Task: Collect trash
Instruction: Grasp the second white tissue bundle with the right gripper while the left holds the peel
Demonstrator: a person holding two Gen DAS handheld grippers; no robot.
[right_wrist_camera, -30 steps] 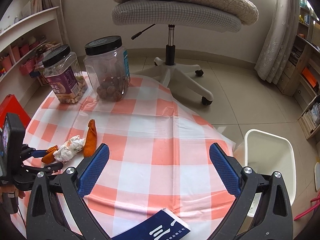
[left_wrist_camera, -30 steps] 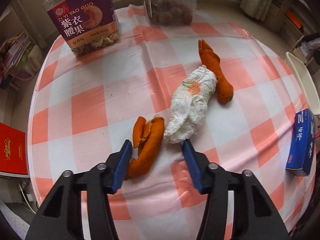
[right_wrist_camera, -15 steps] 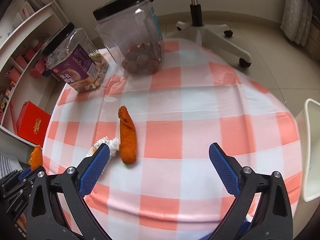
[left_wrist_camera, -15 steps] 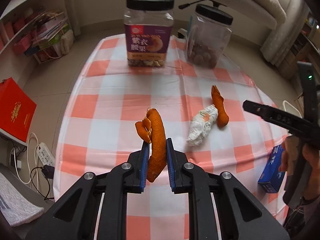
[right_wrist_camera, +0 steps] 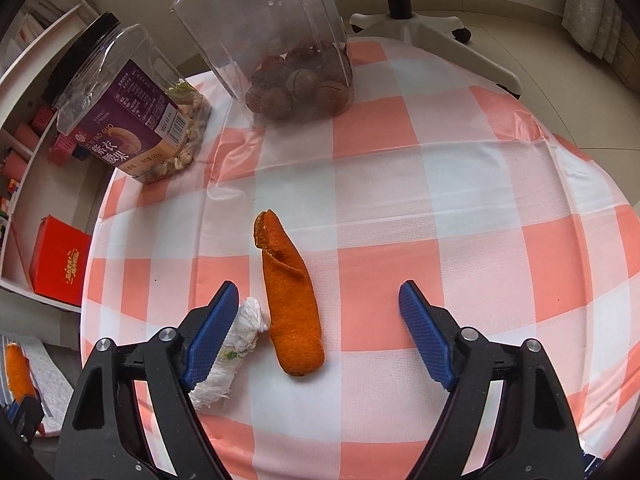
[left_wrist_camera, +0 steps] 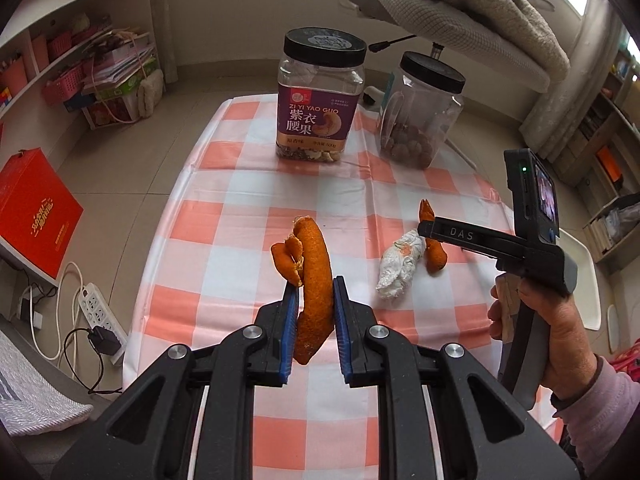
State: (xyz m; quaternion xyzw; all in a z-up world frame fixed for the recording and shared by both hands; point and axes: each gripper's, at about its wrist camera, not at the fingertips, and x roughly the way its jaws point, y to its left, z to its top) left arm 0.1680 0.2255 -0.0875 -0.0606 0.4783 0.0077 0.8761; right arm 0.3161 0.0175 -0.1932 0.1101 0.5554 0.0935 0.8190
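My left gripper (left_wrist_camera: 314,294) is shut on a curled orange peel (left_wrist_camera: 314,280) and holds it up above the checked tablecloth (left_wrist_camera: 240,216). On the cloth lie a second orange peel (right_wrist_camera: 290,300) and a crumpled white tissue (right_wrist_camera: 236,344), side by side and touching. My right gripper (right_wrist_camera: 318,312) hangs over them with its jaws closing; the peel sits between the blue pads (right_wrist_camera: 426,338), untouched, and the left pad overlaps the tissue. In the left wrist view the same tissue (left_wrist_camera: 400,268) and peel (left_wrist_camera: 434,254) lie under the right gripper, held by a hand (left_wrist_camera: 556,336).
Two black-lidded plastic jars stand at the far side: a purple-labelled cashew jar (left_wrist_camera: 318,100) and a clear jar of nuts (right_wrist_camera: 280,40). An office chair (left_wrist_camera: 460,12) is behind the table. A red box (left_wrist_camera: 36,208) and a power strip (left_wrist_camera: 98,312) lie on the floor at left.
My left gripper shut on the curled peel and lifted it off the cloth. My right gripper came down over the second peel and the tissue, jaws narrowing.
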